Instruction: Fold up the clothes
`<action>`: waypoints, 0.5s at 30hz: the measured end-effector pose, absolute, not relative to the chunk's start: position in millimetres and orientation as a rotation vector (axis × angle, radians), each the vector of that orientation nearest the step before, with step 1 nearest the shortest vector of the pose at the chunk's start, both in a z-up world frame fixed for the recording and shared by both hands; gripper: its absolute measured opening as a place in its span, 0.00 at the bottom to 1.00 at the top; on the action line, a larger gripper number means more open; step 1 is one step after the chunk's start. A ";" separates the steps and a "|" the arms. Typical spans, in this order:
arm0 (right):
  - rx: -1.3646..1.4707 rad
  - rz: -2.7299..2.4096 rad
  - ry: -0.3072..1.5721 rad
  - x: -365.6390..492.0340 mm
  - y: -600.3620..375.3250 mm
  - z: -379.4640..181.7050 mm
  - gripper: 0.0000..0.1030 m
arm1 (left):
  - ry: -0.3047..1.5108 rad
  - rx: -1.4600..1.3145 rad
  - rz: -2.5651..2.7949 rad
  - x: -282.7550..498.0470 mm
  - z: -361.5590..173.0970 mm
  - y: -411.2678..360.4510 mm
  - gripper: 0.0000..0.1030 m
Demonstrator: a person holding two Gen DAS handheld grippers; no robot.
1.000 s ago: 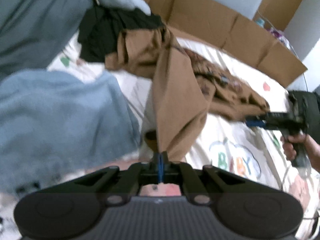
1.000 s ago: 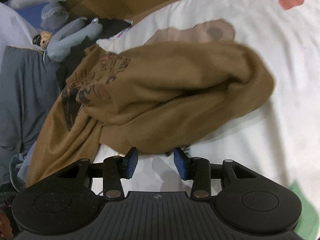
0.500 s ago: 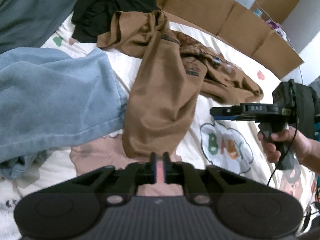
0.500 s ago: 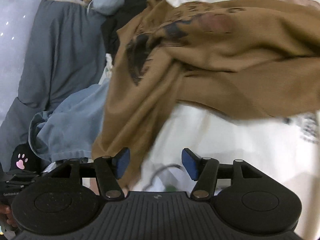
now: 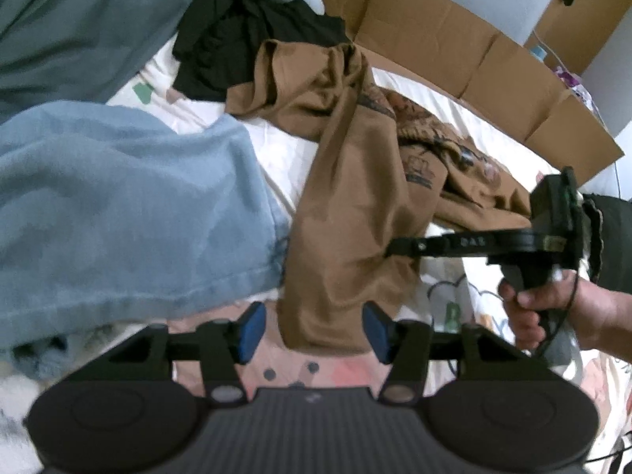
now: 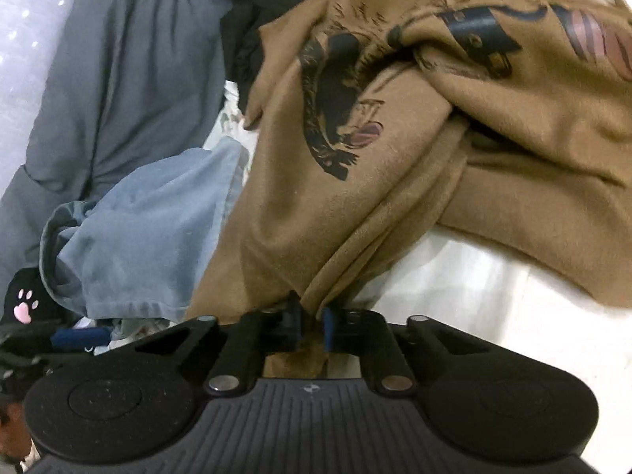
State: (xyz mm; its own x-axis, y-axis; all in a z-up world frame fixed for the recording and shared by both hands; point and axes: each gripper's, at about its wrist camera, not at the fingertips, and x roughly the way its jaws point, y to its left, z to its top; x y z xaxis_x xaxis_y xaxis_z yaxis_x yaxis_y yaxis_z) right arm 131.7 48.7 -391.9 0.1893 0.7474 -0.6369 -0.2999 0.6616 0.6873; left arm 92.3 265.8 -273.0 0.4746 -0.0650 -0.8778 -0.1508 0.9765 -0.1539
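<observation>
A brown printed shirt (image 5: pixel 355 197) lies crumpled on the white bedsheet (image 5: pixel 276 150), one long section stretching toward me. My left gripper (image 5: pixel 313 331) is open, and the shirt's near end rests loose between its blue pads (image 5: pixel 249 330). My right gripper (image 5: pixel 399 245), held by a hand (image 5: pixel 533 300), comes in from the right and pinches the shirt's right edge. In the right wrist view, my right gripper (image 6: pixel 312 318) is shut on a bunched fold of the brown shirt (image 6: pixel 335 205), whose dark print (image 6: pixel 335 118) faces up.
Light blue jeans (image 5: pixel 118 205) lie left of the shirt, also seen as jeans (image 6: pixel 150 229). A black garment (image 5: pixel 245 39) and grey-blue cloth (image 5: pixel 79 19) sit at the far left. Cardboard panels (image 5: pixel 493 51) line the bed's far edge. A grey cover (image 6: pixel 118 79) hangs beyond the jeans.
My left gripper has let go of the shirt's end and opened wide. My right gripper, open a moment ago, has swung to the shirt's edge and shut on it.
</observation>
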 end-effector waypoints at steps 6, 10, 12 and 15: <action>0.408 0.795 1.156 127.5 32.4 -379.0 0.04 | 1.016 -0.221 0.054 118.0 -273.0 271.1 0.71; 0.390 0.746 1.162 116.2 0.1 -368.9 0.04 | 0.981 -0.214 0.038 141.5 -275.1 268.1 0.77; 0.392 0.726 1.159 109.7 -12.8 -363.8 0.03 | 0.975 -0.213 0.023 152.9 -279.1 265.1 0.77; 0.383 0.698 1.150 101.8 -35.5 -355.6 0.03 | 0.968 -0.208 0.004 169.0 -286.4 259.1 0.77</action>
